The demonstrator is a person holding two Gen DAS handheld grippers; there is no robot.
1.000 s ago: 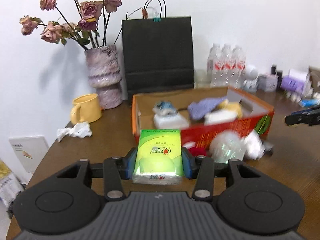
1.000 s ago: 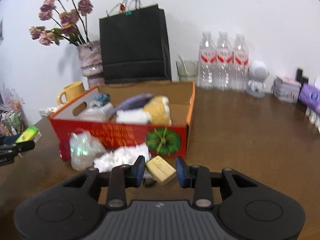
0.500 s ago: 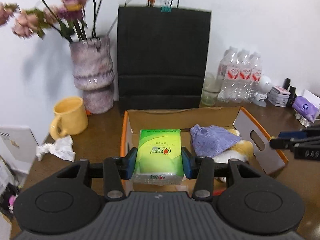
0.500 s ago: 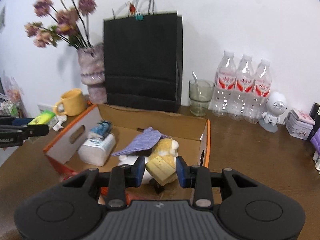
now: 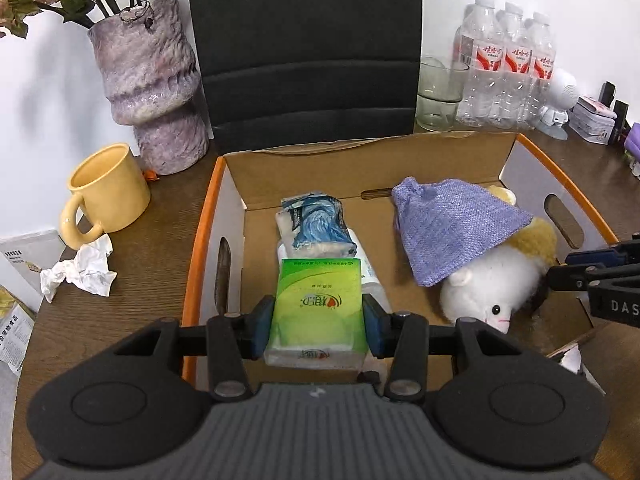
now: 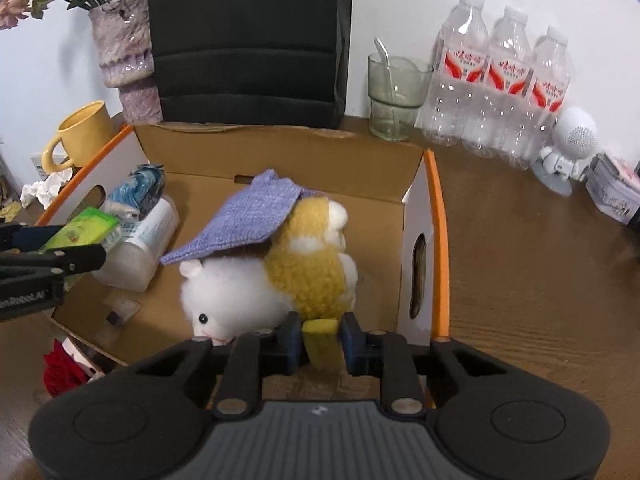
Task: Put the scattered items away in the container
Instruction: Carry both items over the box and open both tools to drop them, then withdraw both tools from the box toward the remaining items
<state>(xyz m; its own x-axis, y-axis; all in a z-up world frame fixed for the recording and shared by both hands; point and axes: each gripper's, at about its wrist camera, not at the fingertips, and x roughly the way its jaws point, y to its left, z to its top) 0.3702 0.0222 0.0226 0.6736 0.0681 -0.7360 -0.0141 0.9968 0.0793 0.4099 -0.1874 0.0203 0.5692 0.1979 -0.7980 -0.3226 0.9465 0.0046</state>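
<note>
Box [image 5: 404, 176] interior now closer below.

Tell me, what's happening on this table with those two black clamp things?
A person is tidying loose items into the cardboard box using two handheld grippers. The left gripper is clamped on a green tissue pack over the box; the right gripper is pinching a small yellow block beside a plush toy in the box. A crumpled paper lies outside on the table.

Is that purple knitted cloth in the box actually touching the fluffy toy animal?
Touching. In the right wrist view the purple cloth lies draped over the plush toy, its edge resting on the yellow back; the left wrist view shows it covering the toy too.
</note>
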